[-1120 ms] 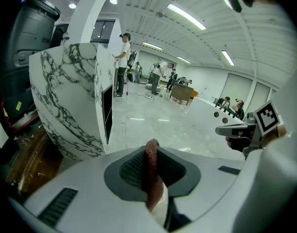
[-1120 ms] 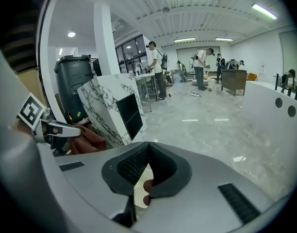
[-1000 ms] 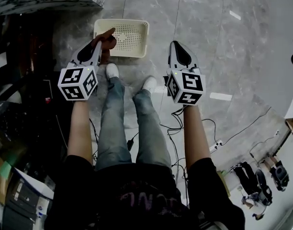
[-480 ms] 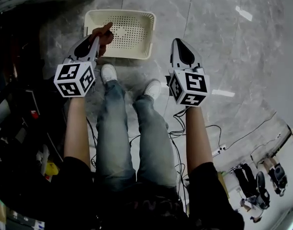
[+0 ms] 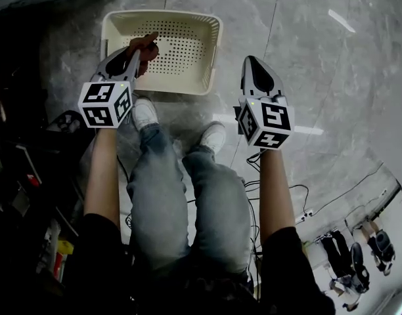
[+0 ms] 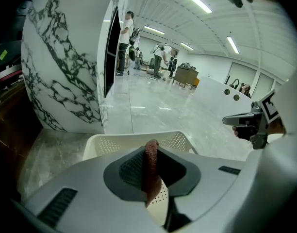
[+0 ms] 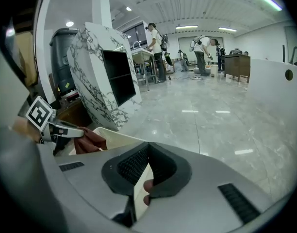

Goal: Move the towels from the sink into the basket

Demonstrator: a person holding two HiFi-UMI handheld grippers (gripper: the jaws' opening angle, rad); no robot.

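Observation:
A cream perforated basket (image 5: 211,54) stands on the grey floor ahead of the person's feet. My left gripper (image 5: 136,52) is shut on a brown towel (image 5: 146,45), which it holds above the basket's left part. In the left gripper view the towel (image 6: 151,171) hangs pinched between the pads, with the basket (image 6: 109,142) below it. My right gripper (image 5: 250,62) hovers to the right of the basket, jaws shut and nothing between them. In the right gripper view the left gripper (image 7: 66,130) carries the towel (image 7: 90,141) over the basket (image 7: 118,139).
A marble-patterned counter (image 6: 66,72) stands just left of the basket. White shoes (image 5: 145,110) and legs are below the grippers. Cables (image 5: 299,199) trail over the floor at right. Dark clutter fills the left edge. People stand far off in the room.
The basket has come nearer and lower in the head view. My left gripper with the towel has moved from the basket's near-left edge to over its inside. The right gripper kept alongside.

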